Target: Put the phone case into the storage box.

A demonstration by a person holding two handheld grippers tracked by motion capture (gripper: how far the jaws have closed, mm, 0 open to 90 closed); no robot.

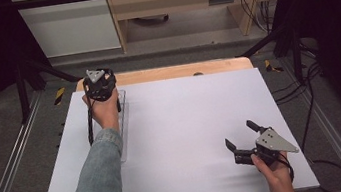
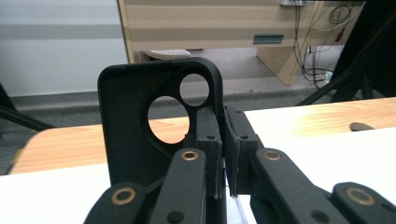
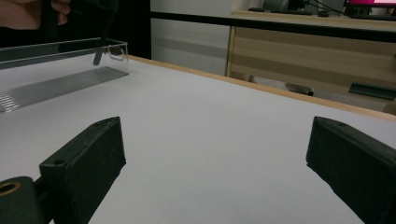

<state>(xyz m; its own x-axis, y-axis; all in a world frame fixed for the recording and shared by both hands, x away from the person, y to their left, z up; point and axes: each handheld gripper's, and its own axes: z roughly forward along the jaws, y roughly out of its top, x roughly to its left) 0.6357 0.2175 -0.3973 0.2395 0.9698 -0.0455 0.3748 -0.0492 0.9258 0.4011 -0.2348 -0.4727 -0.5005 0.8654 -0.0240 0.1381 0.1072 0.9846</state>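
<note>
Near the desk's (image 1: 175, 141) far left corner, the left tongs (image 2: 223, 140) pinch a black phone case (image 2: 135, 126) upright by its edge, above a clear tray (image 3: 60, 70). The right tongs (image 3: 210, 163) gape empty near the right edge.

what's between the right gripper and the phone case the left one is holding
Nothing visible: bare white table lies between the open right gripper and the black phone case, held by the left gripper over the clear tray.
</note>
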